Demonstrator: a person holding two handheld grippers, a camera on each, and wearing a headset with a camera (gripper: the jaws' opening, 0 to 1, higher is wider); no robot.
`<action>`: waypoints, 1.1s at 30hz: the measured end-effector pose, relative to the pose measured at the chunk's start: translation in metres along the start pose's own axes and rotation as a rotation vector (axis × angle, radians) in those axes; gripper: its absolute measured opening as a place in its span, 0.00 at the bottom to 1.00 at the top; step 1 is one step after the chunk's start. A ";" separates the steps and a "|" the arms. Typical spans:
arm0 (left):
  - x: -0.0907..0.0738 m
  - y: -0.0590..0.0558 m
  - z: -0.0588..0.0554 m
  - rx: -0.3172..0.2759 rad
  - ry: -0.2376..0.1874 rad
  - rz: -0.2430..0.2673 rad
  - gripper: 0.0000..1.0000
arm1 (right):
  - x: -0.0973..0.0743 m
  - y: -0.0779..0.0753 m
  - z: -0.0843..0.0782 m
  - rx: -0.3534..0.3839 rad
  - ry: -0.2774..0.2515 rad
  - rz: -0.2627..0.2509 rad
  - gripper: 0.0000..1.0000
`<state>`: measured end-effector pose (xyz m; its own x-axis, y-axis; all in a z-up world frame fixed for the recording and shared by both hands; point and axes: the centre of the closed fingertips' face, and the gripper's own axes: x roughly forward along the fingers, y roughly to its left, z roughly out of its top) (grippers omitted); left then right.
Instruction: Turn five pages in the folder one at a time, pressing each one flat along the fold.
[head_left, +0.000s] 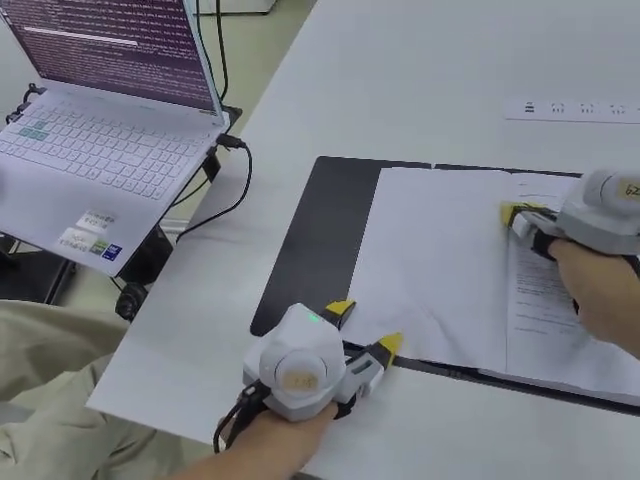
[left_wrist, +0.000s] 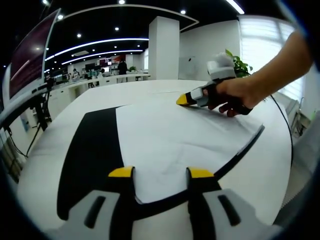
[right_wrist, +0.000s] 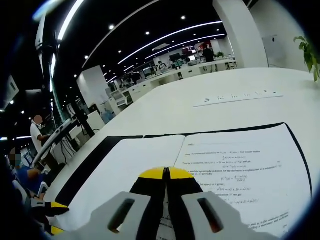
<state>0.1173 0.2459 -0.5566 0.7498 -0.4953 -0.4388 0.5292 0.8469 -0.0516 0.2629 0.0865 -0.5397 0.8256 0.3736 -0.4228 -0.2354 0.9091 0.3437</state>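
An open folder with a black cover (head_left: 310, 250) lies on the white table. A blank turned page (head_left: 430, 260) rests on its left half and a printed page (head_left: 550, 290) on its right. My left gripper (head_left: 364, 327) is open at the folder's near edge, with the blank page's corner (left_wrist: 165, 185) between its jaws (left_wrist: 161, 173). My right gripper (head_left: 515, 215) is shut, its yellow tips down on the paper close to the fold (right_wrist: 179, 147). In the right gripper view the tips (right_wrist: 165, 174) meet with nothing between them.
A laptop (head_left: 100, 130) stands on a raised stand left of the table, and its cable (head_left: 235, 190) hangs past the table edge. A white power strip (head_left: 570, 108) lies beyond the folder. People sit at desks in the far office (right_wrist: 37, 130).
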 end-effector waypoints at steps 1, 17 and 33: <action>0.000 0.000 0.000 0.000 0.000 0.000 0.40 | -0.002 0.002 -0.002 -0.004 0.000 0.003 0.00; -0.001 0.000 0.001 -0.001 0.001 -0.003 0.40 | -0.029 0.017 -0.018 0.033 0.010 0.004 0.00; -0.001 0.000 -0.001 -0.003 0.000 0.000 0.40 | -0.056 0.024 -0.039 0.052 0.039 0.015 0.00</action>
<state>0.1160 0.2470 -0.5568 0.7499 -0.4955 -0.4383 0.5282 0.8474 -0.0543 0.1912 0.0949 -0.5409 0.8014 0.3951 -0.4491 -0.2202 0.8929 0.3927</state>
